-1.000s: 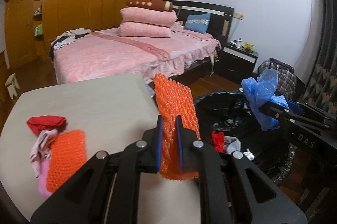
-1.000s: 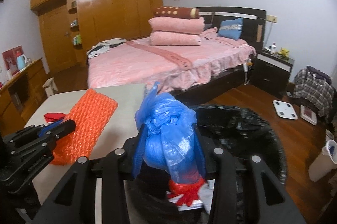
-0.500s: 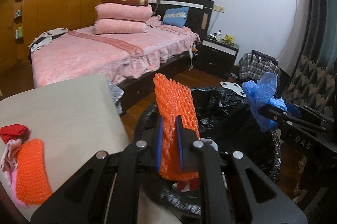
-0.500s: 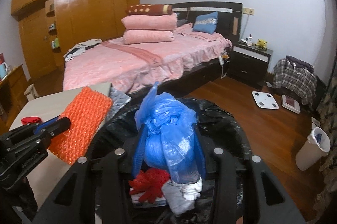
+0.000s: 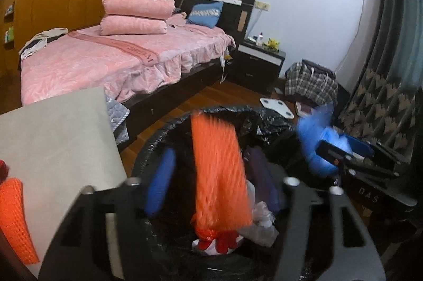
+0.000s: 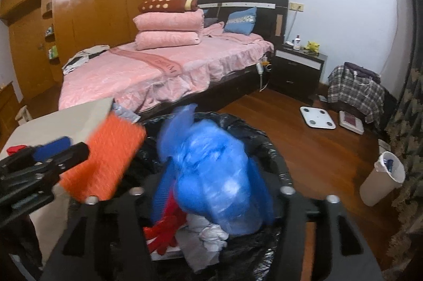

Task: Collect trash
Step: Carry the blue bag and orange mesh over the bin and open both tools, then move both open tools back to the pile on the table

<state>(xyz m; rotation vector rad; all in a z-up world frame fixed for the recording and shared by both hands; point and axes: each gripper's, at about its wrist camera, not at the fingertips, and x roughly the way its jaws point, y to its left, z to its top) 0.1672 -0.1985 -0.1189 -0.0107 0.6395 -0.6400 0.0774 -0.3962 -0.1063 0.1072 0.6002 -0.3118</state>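
1. The left gripper (image 5: 211, 183) has its two fingers (image 5: 158, 183) spread and still parting; one orange bubble-wrap sheet (image 5: 219, 175) hangs blurred between them, clear of the left pad, while contact on the right side cannot be told.
2. The right gripper (image 6: 208, 191) likewise has its two fingers (image 6: 161, 191) moving apart around one crumpled blue plastic bag (image 6: 214, 180), which fills the gap; whether the pads touch it cannot be told.
3. Both pieces sit above the mouth of one bin lined with a black bag (image 6: 275, 154), directly beneath the fingers of both grippers.
4. Inside the bin lie a red glove-like item (image 6: 164, 233) and white crumpled scraps (image 6: 211, 233).
5. To the left stands one pale desk (image 5: 53, 143), its corner just beside the bin rim. A second orange bubble-wrap piece (image 5: 13, 220) and a bit of red fabric (image 5: 2, 167) rest at its left edge.
6. Beyond are one bed with pink covers (image 6: 158, 69), a dark nightstand (image 6: 298, 69), a white scale (image 6: 317, 117) on the wood floor, and a small white waste bin (image 6: 383, 180) at right.
7. Nothing lies between either piece and the bin opening.
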